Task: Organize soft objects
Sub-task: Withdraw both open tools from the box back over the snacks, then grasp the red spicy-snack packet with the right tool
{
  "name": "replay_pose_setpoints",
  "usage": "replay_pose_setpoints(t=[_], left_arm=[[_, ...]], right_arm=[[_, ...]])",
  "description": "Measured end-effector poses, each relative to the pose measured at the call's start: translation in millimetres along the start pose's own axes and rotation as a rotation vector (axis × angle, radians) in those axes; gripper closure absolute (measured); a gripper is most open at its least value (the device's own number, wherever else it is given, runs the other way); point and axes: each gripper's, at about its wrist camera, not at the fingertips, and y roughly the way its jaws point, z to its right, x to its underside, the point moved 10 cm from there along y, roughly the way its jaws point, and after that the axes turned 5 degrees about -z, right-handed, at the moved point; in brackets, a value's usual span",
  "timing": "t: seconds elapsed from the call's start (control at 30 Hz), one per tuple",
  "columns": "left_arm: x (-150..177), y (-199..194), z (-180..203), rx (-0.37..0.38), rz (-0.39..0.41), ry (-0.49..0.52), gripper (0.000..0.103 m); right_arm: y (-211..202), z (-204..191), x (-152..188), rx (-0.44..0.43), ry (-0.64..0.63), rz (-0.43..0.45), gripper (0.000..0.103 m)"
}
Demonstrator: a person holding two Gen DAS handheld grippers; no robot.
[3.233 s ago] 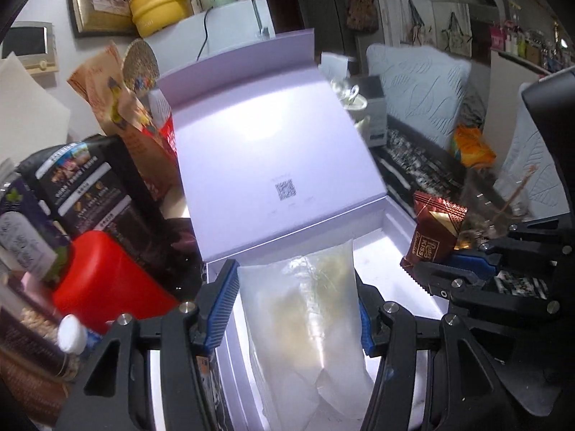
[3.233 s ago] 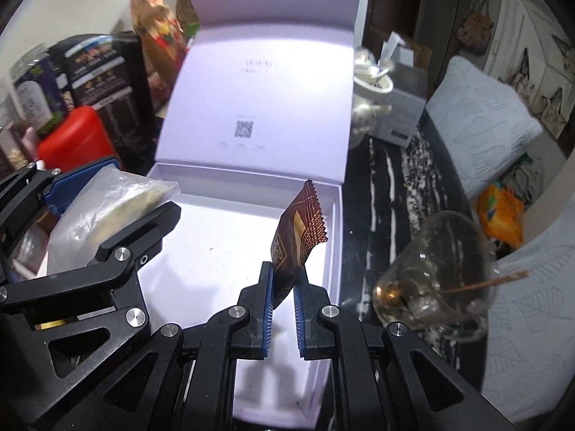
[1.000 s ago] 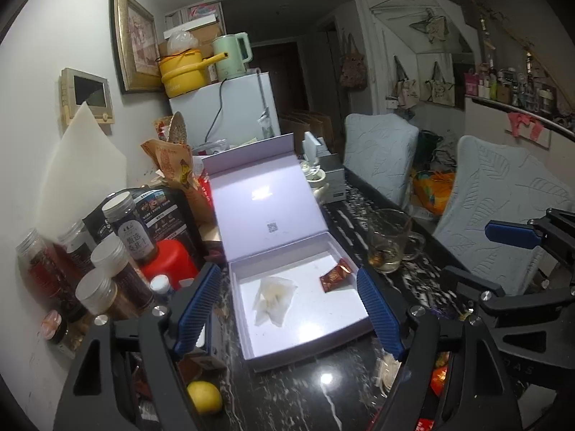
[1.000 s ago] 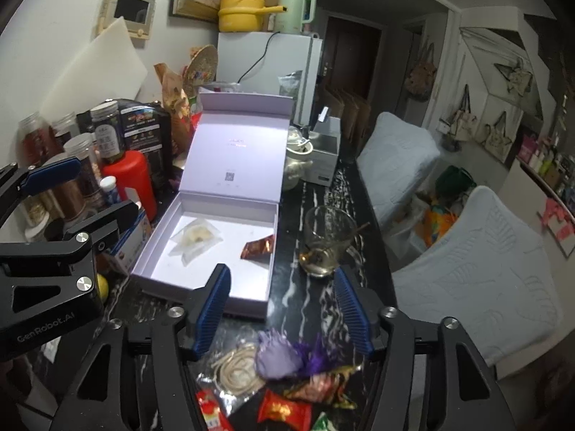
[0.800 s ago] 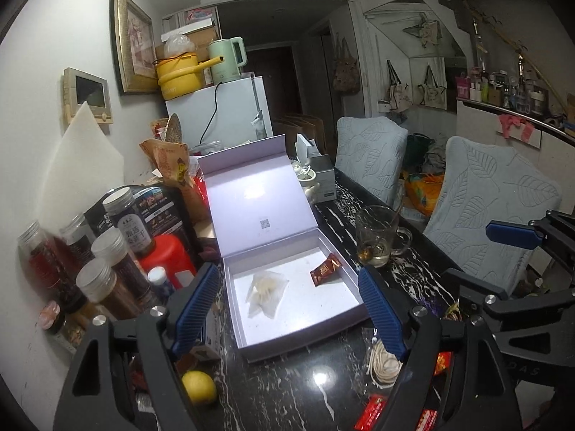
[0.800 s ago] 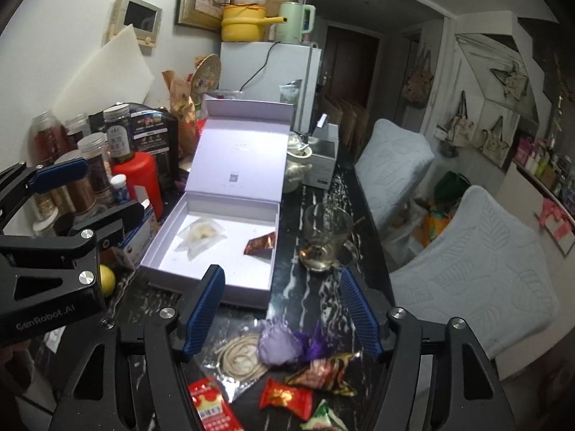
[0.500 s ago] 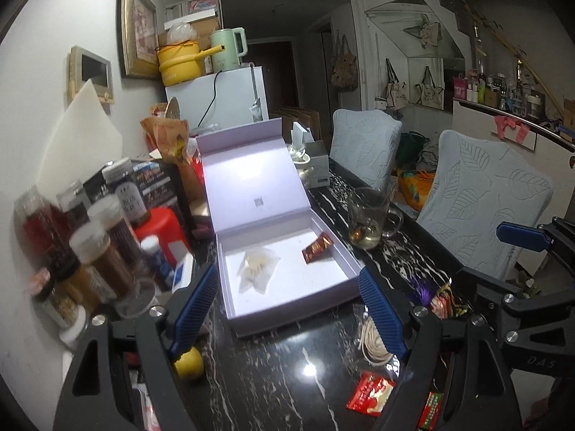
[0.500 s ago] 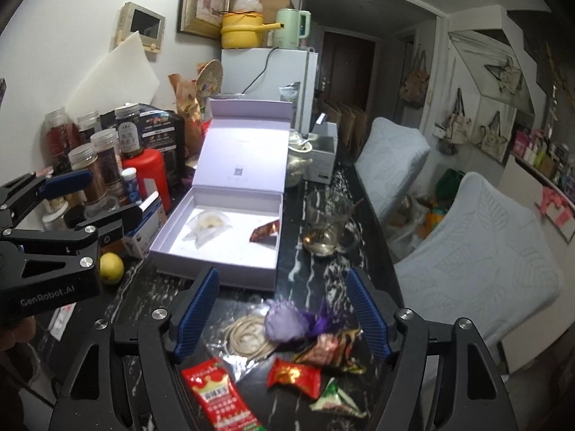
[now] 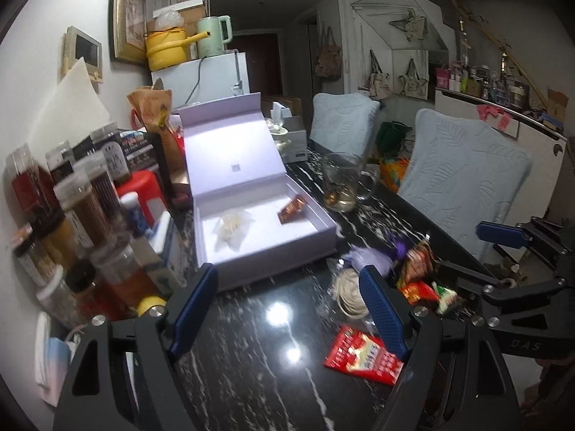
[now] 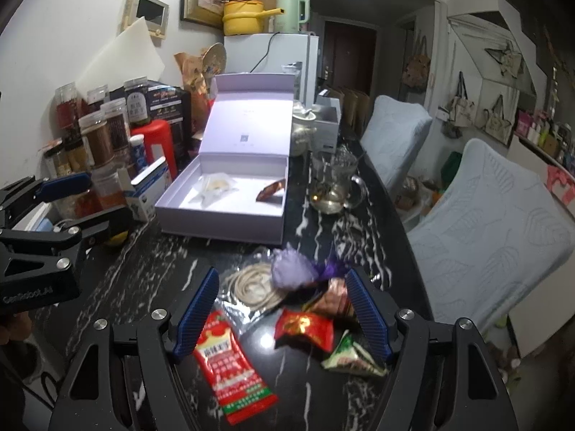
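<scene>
An open lilac gift box (image 9: 325,234) (image 10: 219,223) stands on the black marble table. Inside lie a clear pouch (image 9: 233,225) (image 10: 215,185) and a brown sachet (image 9: 291,209) (image 10: 271,189). In front of the box lies a pile of soft packets: a red sachet (image 10: 230,362) (image 9: 363,355), a clear bag with coiled cord (image 10: 251,285) (image 9: 346,294), a purple pouch (image 10: 291,269) (image 9: 366,256), a red candy pack (image 10: 305,327) and a green-white packet (image 10: 350,357). My left gripper (image 9: 287,300) is open and empty above the table. My right gripper (image 10: 282,309) is open and empty over the pile.
Jars and bottles (image 10: 104,136) and a red canister (image 10: 158,143) crowd the left side. A lemon (image 9: 151,303) lies by the box. A glass mug (image 10: 332,186) stands right of the box. Padded chairs (image 10: 496,215) line the table's right edge.
Both grippers let go of the pouch and the sachet in the box, opened, and pulled back toward the near end of the table. The packet pile has come into view.
</scene>
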Motion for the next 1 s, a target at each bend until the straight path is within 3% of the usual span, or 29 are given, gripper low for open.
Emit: replay_pose_setpoints(t=[0.7,1.0], left_arm=[[89,19,40,0.093,-0.101,0.026,0.022],[115,40,33,0.075,-0.138,0.005,0.022]], right_arm=[[28,-25,93,-0.135,-0.03,-0.082,0.029],[55,-46,115,-0.193,-0.108,-0.098,0.025]])
